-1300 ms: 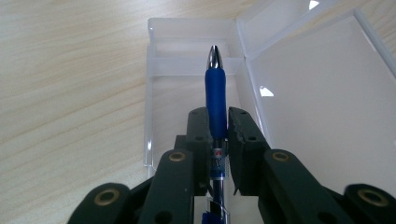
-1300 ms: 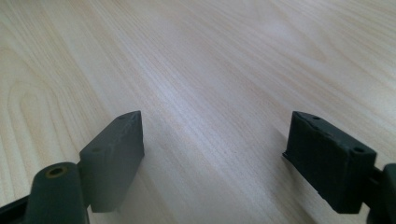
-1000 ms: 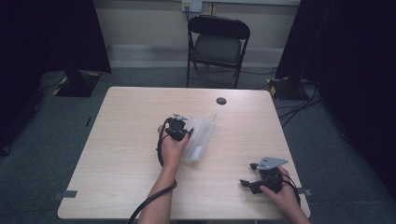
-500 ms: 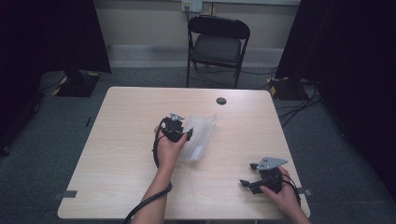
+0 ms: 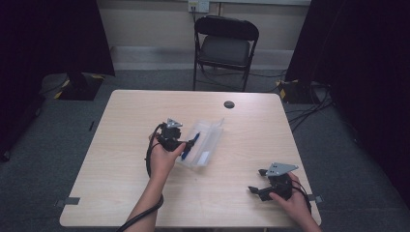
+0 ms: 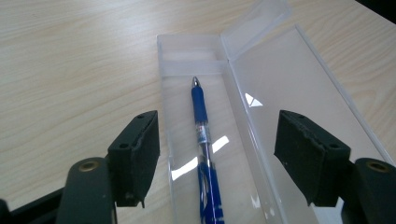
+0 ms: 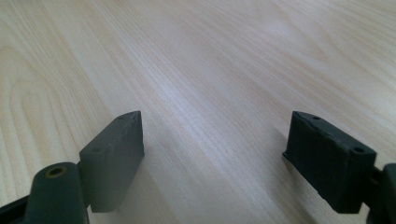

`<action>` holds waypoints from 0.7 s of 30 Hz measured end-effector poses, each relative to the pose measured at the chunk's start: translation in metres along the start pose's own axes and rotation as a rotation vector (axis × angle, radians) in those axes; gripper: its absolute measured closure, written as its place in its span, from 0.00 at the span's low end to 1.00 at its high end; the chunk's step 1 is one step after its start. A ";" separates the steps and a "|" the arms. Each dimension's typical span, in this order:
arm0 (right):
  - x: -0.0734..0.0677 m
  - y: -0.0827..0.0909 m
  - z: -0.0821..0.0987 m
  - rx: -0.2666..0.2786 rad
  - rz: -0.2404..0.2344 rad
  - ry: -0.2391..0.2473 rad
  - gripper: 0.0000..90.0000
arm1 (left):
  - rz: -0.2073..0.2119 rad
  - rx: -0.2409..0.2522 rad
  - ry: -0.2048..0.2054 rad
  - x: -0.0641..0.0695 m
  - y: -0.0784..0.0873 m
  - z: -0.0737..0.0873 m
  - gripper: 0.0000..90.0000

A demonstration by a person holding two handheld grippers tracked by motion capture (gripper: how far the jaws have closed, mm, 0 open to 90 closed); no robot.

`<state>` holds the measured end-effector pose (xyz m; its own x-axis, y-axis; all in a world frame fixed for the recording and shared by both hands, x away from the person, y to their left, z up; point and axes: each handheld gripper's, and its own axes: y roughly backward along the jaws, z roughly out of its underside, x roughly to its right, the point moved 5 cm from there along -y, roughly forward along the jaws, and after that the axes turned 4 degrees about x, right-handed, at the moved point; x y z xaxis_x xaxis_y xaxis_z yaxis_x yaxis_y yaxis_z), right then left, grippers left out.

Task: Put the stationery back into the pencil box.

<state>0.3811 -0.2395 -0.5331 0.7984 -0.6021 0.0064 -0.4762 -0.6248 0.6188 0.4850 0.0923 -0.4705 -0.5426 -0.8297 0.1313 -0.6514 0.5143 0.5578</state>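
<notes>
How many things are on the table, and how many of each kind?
Blue pen: 1
Clear plastic case, lid open, pen lying inside: 1
Round black disc near the table's far edge: 1
Hand-held grippers: 2, the left gripper and the right gripper
Total: 5

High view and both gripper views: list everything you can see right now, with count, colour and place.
Pen: one, blue with a silver tip, lying lengthwise inside the case.
Pencil case: one, clear plastic, lid open, middle of the table.
Table: one, light wood, centre of the floor.
Round cap: one, black, set in the table near its far edge.
Folding chair: one, black, behind the table.
Cables: several, black, on the grey floor at right.
Left gripper: one, black, fingers open on either side of the case, just opened, nothing gripped.
Right gripper: one, black, fingers open over bare table near its front right corner.
</notes>
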 end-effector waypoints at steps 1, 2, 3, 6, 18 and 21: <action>0.000 0.000 0.000 0.000 0.000 0.000 0.20 | 0.012 -0.007 -0.008 -0.001 0.003 0.001 0.34; 0.000 0.000 0.000 0.000 0.000 0.000 0.20 | 0.011 -0.006 -0.003 -0.001 0.005 0.002 0.34; 0.000 0.000 0.000 0.000 0.000 0.000 0.20 | 0.020 -0.012 -0.008 -0.001 0.008 0.004 0.33; 0.000 0.000 0.000 0.000 0.000 0.000 0.20 | 0.025 -0.006 -0.021 -0.004 0.015 0.009 0.33; 0.000 0.000 0.000 0.000 0.000 0.000 0.20 | 0.049 -0.005 -0.014 -0.013 0.037 0.033 0.31; 0.000 0.000 0.000 0.000 0.000 0.000 0.20 | 0.059 -0.007 -0.017 -0.014 0.042 0.038 0.31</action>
<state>0.3811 -0.2395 -0.5331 0.7982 -0.6024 0.0064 -0.4764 -0.6247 0.6187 0.4450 0.1334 -0.4805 -0.5888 -0.7942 0.1501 -0.6145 0.5605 0.5552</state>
